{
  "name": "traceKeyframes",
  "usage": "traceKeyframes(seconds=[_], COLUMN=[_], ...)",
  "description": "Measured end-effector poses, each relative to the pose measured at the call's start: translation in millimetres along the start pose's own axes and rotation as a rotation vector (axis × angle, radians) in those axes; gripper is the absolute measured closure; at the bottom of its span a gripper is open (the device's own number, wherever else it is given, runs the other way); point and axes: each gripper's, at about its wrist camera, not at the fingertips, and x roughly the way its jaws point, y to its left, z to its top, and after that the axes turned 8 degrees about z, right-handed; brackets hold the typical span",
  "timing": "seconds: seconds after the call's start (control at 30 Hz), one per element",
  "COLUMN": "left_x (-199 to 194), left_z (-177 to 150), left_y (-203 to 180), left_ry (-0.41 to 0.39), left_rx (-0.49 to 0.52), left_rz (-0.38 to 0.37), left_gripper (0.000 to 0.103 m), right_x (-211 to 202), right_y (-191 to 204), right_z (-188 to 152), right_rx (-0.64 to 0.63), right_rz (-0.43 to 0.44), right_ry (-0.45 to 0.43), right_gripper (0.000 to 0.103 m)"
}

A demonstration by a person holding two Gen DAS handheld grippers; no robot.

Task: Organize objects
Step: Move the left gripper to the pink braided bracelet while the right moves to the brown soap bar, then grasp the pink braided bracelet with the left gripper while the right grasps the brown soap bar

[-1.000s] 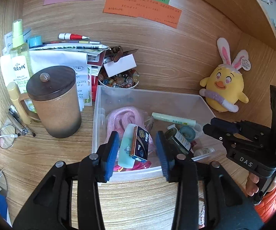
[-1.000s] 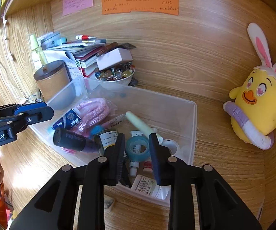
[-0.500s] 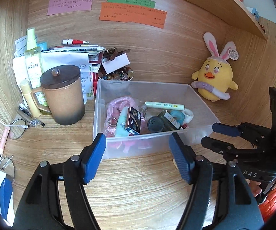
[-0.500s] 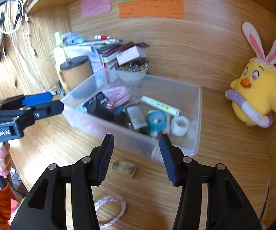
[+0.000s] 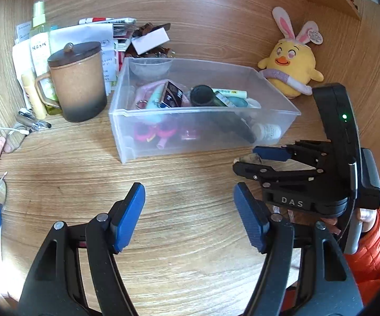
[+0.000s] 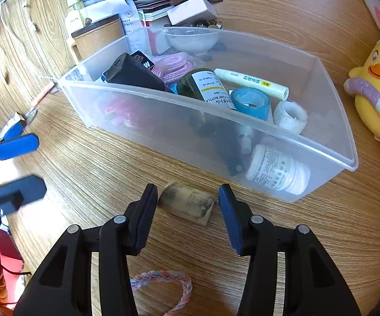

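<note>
Right gripper (image 6: 187, 210) lines up on the small block!

Jaws wide, either side of the tan block (image 6: 186, 205), which lies on the wooden surface (image 6: 105, 168) just in front of the clear bin (image 6: 216, 129). Left gripper (image 5: 190, 216) hangs above bare wood, jaws wide and holding nothing.

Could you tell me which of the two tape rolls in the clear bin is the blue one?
It is the translucent blue tape roll, lying beside the dark green bottle; the other roll, further right in the clear bin, is white.
</note>
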Motion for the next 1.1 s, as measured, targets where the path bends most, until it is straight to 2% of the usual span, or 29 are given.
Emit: traceKeyframes(seconds=[0.3,0.5,0.57,0.6,0.67,0.7,0.9,1.1], left_x=[13.7,29.4,35.5,35.1,36.2,36.5,27.8,6.5], left_z=[-11.3,-16.0,-18.2,-18.0,-17.1,-16.8,-7.2,13.4], left_y=[-52.7,-76.1,-81.7,-83.5,-86.1,-86.9,-82.3,-62.0], left_ry=[0.067,0.126,0.145,0.132,0.131,0.127,0.077,-0.006], left_rx=[0.100,0.140,0.147,0.148,0.156,0.154,0.133,0.085], left_rz=[-0.154,-0.195,-0.200,-0.192,-0.201,-0.204,-0.173,-0.134], left_gripper=[0.035,0.056,0.069,0.071,0.091,0.096,0.097,0.098], right_x=[-29.8,-62.9,-71.4,-75.3,-81.0,-83.8,-94.4,-104.2], right_y=[-21.7,-39.7,-43.3,-45.2,-47.0,-48.0,-47.5,-42.0], right_z=[-13.9,-25.6,-30.4,-32.5,-36.3,-37.7,-38.2,-29.4], right_rx=[0.064,0.111,0.123,0.128,0.137,0.141,0.138,0.127], right_rz=[-0.063,-0.115,-0.120,-0.121,-0.120,-0.116,-0.095,-0.074], right_ry=[-0.061,-0.120,-0.133,-0.140,-0.151,-0.157,-0.195,-0.238], right_gripper=[0.062,0.062,0.062,0.062,0.062,0.062,0.062,0.062])
